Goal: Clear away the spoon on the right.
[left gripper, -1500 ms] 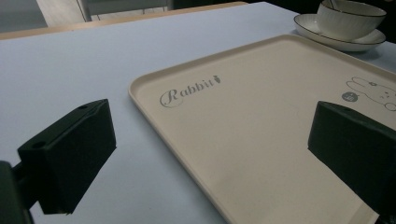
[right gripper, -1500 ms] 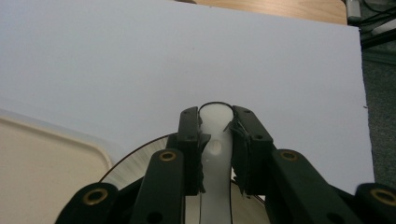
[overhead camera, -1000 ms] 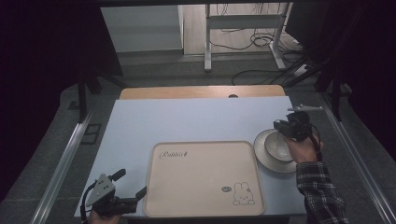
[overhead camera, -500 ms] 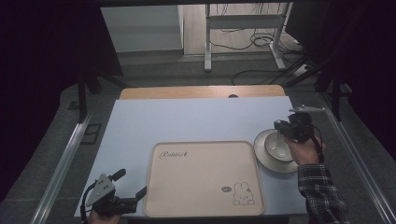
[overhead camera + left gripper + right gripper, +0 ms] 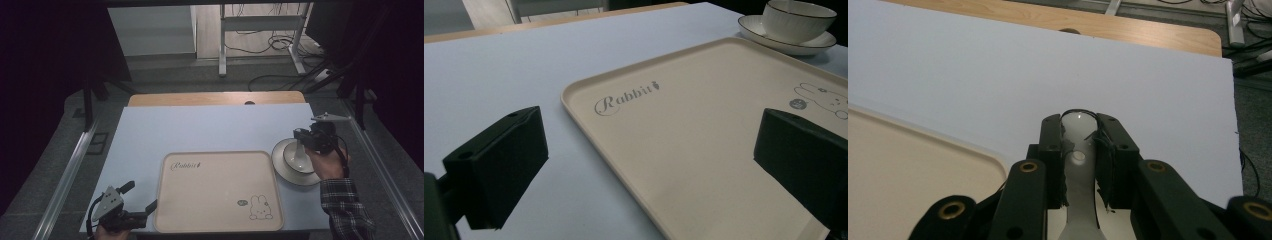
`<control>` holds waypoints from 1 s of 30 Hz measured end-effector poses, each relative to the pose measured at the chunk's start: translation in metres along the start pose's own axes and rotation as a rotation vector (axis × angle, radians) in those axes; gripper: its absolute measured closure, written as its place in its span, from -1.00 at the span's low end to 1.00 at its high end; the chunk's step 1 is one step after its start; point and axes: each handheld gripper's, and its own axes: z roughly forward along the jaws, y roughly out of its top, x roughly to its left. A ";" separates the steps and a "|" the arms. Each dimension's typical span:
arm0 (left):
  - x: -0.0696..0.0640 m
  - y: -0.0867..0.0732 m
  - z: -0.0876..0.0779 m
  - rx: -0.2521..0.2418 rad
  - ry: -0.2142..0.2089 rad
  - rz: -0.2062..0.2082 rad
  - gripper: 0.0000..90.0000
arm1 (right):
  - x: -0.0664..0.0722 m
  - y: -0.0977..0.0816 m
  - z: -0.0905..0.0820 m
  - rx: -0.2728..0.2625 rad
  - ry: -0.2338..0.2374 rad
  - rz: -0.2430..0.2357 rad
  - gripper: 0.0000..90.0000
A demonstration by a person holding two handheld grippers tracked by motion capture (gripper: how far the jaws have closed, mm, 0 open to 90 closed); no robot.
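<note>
My right gripper (image 5: pixel 303 136) hangs over a white bowl (image 5: pixel 290 161) that sits on a white plate (image 5: pixel 281 169) at the table's right. It is shut on the handle of a white, dark-rimmed spoon (image 5: pixel 299 151), which reaches down into the bowl. In the right gripper view the spoon handle (image 5: pixel 1079 165) is pinched between the pads of that gripper (image 5: pixel 1080 124). My left gripper (image 5: pixel 139 196) rests open near the front left corner, beside a beige tray (image 5: pixel 220 195) printed with "Rabbit". In the left gripper view its jaws (image 5: pixel 651 165) stand wide apart, facing the tray (image 5: pixel 704 140), the bowl (image 5: pixel 799 20) and the plate (image 5: pixel 774 44).
A pale blue mat (image 5: pixel 200 130) covers the table, with a wooden strip (image 5: pixel 215 98) along the far edge. The tray's near corner (image 5: pixel 898 165) lies left of the right gripper. Metal rails run along both sides, and cables lie on the floor beyond.
The right gripper has shifted slightly over the bowl with the spoon in its grip. The left gripper has stayed put.
</note>
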 end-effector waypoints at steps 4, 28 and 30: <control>0.000 0.000 0.000 0.000 0.000 -0.001 -0.99 | 0.002 0.002 -0.005 -0.009 0.003 -0.002 0.66; 0.000 0.000 0.000 -0.003 0.001 0.000 -0.99 | 0.037 0.027 -0.052 -0.079 0.116 -0.034 0.67; 0.000 0.000 0.000 -0.003 0.001 0.000 -0.99 | 0.043 0.027 -0.053 -0.083 0.132 -0.040 0.67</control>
